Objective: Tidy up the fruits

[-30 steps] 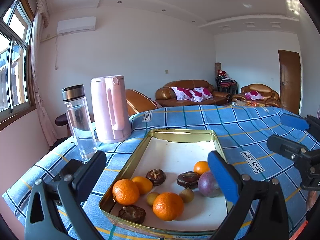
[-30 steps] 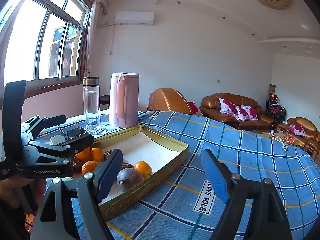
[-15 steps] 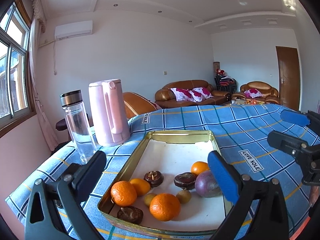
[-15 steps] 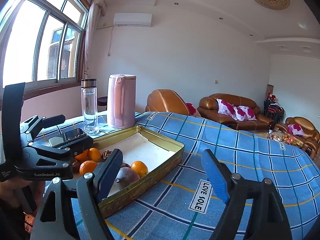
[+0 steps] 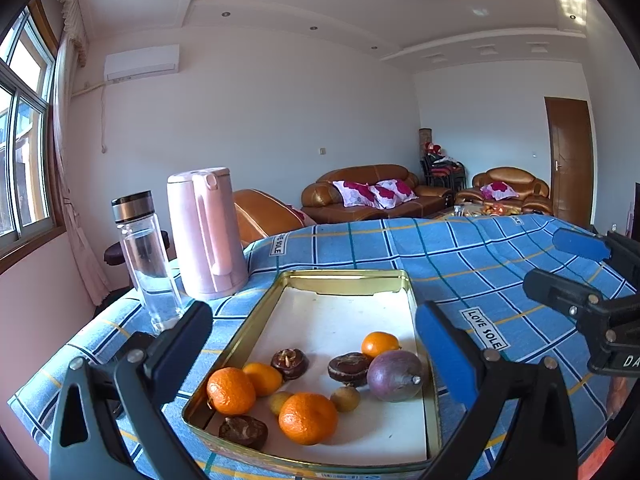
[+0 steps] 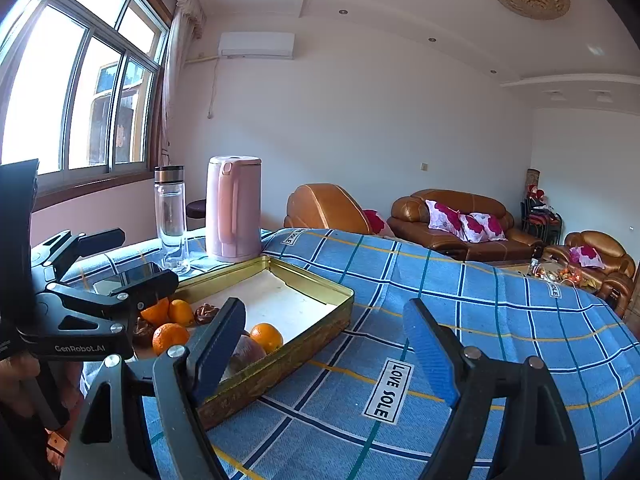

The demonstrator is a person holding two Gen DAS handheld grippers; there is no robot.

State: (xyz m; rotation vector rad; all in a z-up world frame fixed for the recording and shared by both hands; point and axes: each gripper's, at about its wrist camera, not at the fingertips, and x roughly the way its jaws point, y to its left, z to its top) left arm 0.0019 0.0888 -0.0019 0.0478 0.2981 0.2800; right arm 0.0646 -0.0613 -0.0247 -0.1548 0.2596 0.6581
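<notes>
Holding nothing: left gripper [image 5: 316,354] and right gripper [image 6: 324,346], jaws spread wide.
Oranges [image 5: 308,418], dark round fruits, purple fruit [image 5: 394,376] clustered at gold tray [image 5: 344,278] near end; right view hides several.

Left wrist view: low over the near end of the gold tray [image 5: 344,280], close, facing across the counter [image 5: 460,248] toward the sofas. Right wrist view: set further right, angled left. Both share tray [image 6: 308,276], pink kettle [image 5: 204,232] and glass bottle [image 6: 171,216].
</notes>
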